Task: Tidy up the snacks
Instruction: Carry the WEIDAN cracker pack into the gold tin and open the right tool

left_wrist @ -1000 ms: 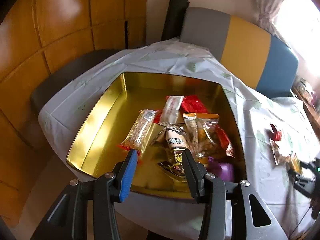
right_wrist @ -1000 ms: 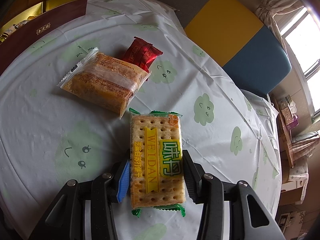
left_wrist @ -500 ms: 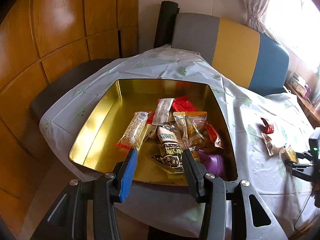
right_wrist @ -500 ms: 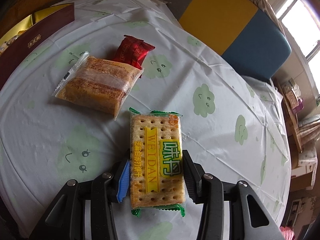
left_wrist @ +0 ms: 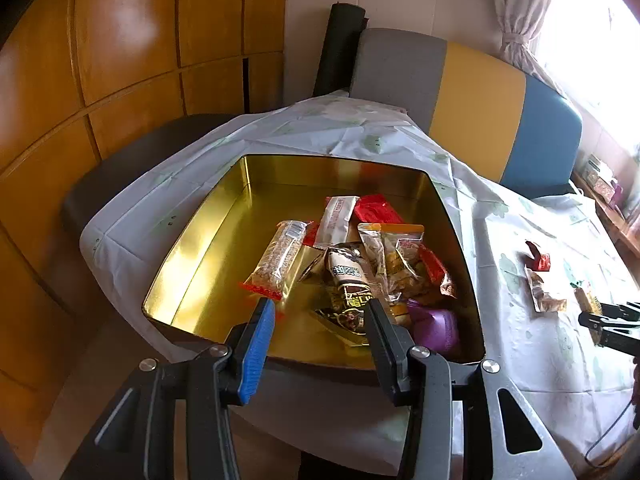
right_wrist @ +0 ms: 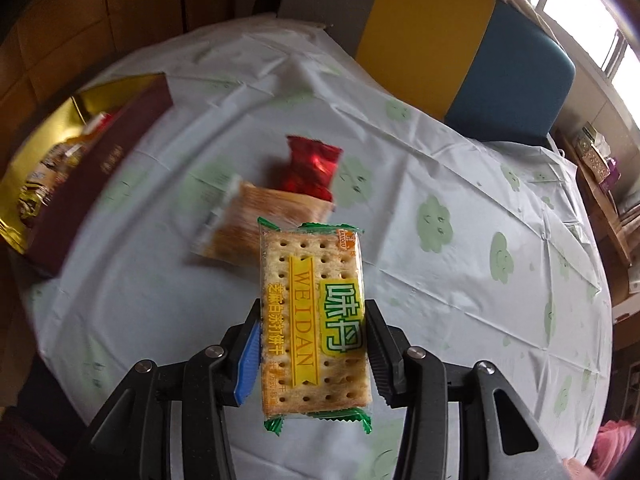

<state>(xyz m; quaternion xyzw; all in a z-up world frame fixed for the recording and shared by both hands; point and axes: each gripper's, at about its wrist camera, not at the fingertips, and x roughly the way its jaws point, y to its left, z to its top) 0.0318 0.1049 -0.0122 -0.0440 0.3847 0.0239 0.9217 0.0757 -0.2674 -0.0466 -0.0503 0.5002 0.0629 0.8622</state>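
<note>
Cracker packet (right_wrist: 314, 320) — in right hand-held gripper (right_wrist: 312, 350)

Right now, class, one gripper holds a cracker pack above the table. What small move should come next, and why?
Probably carry the cracker pack, clamped in the right gripper, over to the gold tin and release it there. The tin already holds the sorted snacks, while a cake pack and red candy lie loose on the tablecloth.

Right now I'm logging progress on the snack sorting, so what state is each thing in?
Green-edged cracker packet: clamped in right gripper, off the table.
Left gripper: open, empty, over the tin.
Gold rectangular tin: lidless, partly filled with snacks.
Clear-wrapped cake packet: lying on the tablecloth.
Red foil packet: lying on the tablecloth beside it.
</note>
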